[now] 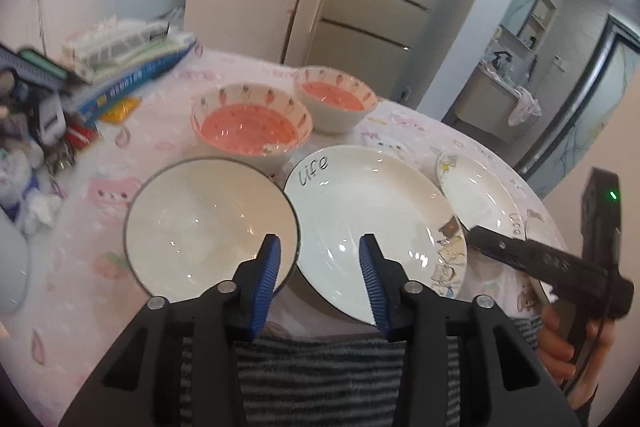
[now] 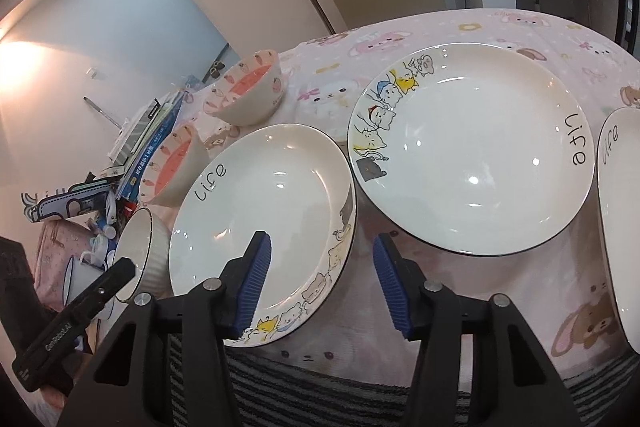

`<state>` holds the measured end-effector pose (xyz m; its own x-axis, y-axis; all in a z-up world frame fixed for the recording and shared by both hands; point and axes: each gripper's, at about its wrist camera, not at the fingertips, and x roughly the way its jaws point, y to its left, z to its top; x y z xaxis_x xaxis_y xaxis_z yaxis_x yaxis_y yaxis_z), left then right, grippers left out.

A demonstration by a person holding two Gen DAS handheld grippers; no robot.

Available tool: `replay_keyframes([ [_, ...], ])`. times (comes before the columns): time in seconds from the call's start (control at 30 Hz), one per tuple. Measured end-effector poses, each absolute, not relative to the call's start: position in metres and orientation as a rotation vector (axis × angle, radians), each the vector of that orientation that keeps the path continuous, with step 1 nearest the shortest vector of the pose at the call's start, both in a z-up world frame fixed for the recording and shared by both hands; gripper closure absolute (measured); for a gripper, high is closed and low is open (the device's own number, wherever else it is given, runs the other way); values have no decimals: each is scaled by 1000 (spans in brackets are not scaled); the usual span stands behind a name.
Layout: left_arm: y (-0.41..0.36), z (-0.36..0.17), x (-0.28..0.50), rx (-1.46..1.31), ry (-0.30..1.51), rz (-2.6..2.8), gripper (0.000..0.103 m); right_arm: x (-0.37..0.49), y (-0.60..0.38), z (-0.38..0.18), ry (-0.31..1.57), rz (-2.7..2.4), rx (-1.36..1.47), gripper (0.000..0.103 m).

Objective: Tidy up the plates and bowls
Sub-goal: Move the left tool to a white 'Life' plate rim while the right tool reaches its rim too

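Directly ahead of the left gripper (image 1: 320, 249), a white dark-rimmed bowl (image 1: 208, 223) and a "Life" plate (image 1: 376, 223) are seen side by side, their rims nearly touching in line with the gap between the spread blue fingers (image 1: 270, 267). Nothing is held; the left finger overlaps the bowl's near rim and the right finger the plate's. Both vessels are seen empty. Beyond the fingertips, two carrot-patterned bowls (image 1: 252, 127) with pink interiors are set close together, the nearer one just behind the white bowl.

From the right gripper (image 2: 322, 253), also spread and empty, the same plate (image 2: 260, 211) is seen under the left finger, its cat-decorated rim lying between the fingers. A larger "Life" plate (image 2: 472, 151) is placed beyond the right finger, just beside the first. A third plate (image 2: 620, 227) is cut off at the far right.

The pink cartoon tablecloth (image 2: 440, 287) is left bare between and below the right gripper's fingers, up to the table's near edge. Left of the white bowl, boxes and clutter (image 1: 120, 67) are piled.
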<state>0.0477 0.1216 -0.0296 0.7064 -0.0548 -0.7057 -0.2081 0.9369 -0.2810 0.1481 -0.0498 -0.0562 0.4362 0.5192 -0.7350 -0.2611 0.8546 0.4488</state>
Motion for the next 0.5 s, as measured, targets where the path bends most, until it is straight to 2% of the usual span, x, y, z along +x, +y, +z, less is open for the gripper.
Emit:
replay_keyframes([
  [0.17,108,-29,42,-383,865,11,63,147,-48,-57,1028,525,305,54],
  [0.33,110,-58,61,-449,1031,79,63,152,-50,-71,1098,565,381,59],
  [0.5,123,-73,75,-538,1057,115,63,157,-57,-80,1117,554,461,63],
])
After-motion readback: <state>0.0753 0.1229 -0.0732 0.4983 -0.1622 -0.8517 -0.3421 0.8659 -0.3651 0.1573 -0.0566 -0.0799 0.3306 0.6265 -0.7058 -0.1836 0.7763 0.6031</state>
